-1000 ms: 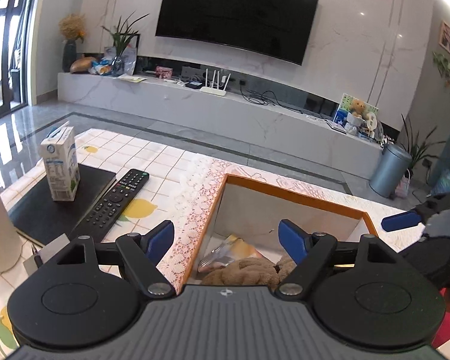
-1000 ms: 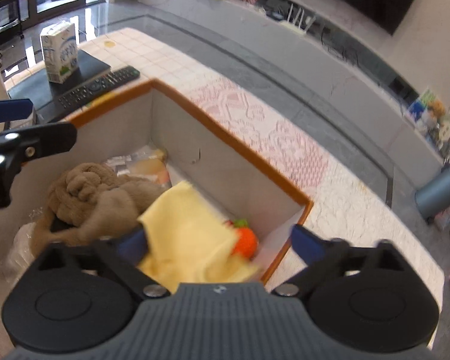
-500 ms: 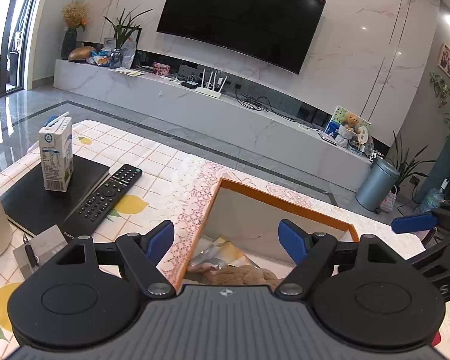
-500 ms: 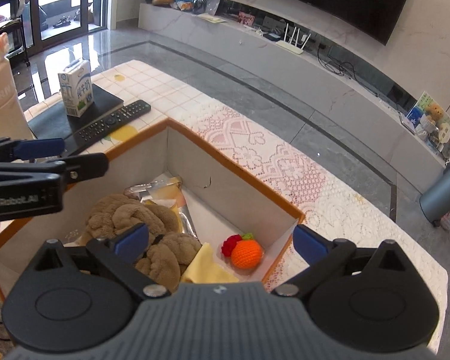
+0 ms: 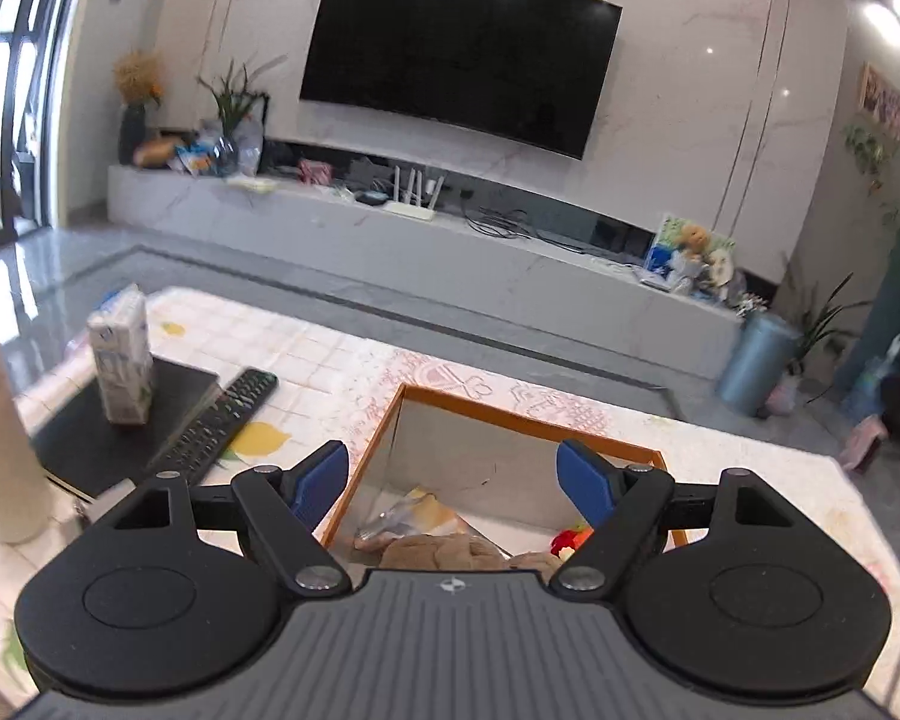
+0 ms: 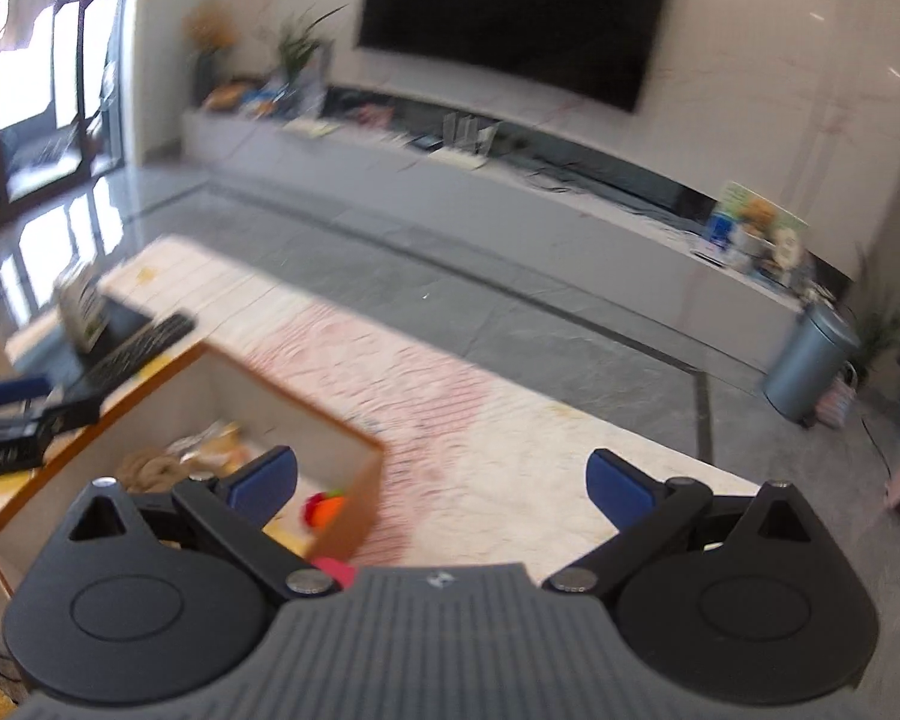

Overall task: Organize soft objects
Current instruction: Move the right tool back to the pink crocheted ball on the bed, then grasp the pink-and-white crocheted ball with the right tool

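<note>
An orange-rimmed storage box (image 5: 528, 414) (image 6: 354, 438) sits on the patterned table. Inside lie a brown plush toy (image 5: 444, 552) (image 6: 150, 468), a crinkly snack packet (image 5: 414, 516) and an orange-and-red knitted toy (image 6: 324, 507) (image 5: 570, 537). My left gripper (image 5: 453, 480) hovers open above the box's near side, nothing between its blue fingers. My right gripper (image 6: 441, 480) is open and empty, raised to the right of the box over the lace tablecloth. In the right wrist view the left gripper (image 6: 24, 420) shows at the left edge. A pink thing (image 6: 333, 570) peeks beside the right gripper's body.
A milk carton (image 5: 123, 360) stands on a black notebook (image 5: 114, 438), with a remote control (image 5: 216, 426) beside it. A pale cylinder (image 5: 0, 432) rises at the left edge. Beyond the table are grey floor, a TV bench (image 5: 420, 252) and a metal bin (image 5: 756, 360).
Both grippers have lifted and pulled back from the box. The right gripper let the yellow cloth go into the box one second ago and has since swung right; its view is motion-blurred.
</note>
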`<state>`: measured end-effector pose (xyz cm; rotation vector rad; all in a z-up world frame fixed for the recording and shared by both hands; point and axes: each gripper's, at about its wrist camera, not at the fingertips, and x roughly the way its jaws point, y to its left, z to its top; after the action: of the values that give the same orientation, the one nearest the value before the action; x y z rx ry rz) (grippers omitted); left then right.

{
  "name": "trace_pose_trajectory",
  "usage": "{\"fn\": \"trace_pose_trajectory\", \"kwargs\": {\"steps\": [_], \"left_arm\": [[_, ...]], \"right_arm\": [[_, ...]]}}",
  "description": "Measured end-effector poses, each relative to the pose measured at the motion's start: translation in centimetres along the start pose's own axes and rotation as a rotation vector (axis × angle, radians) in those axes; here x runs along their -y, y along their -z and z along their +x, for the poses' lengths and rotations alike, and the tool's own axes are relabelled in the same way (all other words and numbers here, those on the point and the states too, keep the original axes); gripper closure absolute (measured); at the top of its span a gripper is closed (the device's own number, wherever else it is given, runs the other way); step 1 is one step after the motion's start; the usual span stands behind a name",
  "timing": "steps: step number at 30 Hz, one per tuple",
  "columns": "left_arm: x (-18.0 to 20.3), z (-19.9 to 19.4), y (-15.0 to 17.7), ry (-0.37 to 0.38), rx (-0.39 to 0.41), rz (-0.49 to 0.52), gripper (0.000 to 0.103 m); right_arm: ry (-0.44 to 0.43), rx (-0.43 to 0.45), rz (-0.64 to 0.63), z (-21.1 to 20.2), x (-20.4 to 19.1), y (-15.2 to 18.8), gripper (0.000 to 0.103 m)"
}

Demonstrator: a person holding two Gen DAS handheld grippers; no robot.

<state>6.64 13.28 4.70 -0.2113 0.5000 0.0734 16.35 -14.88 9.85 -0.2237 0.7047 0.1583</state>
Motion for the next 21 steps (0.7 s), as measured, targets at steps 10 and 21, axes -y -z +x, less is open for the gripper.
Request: {"fn": "trace_pose_trajectory", "kwargs": {"steps": [10, 21], "left_arm": [[9.9, -1.2, -1.2, 0.163, -0.008, 0.06, 0.01], [22.1, 2.1, 1.0, 0.287, -0.132, 0.229, 0.01]], "right_arm": [[0.194, -0.034, 0.089, -4.0, 10.6, 7.0, 0.003], [0.247, -0.205, 0.287, 2.1, 18.4, 21.0, 0.003]]}}
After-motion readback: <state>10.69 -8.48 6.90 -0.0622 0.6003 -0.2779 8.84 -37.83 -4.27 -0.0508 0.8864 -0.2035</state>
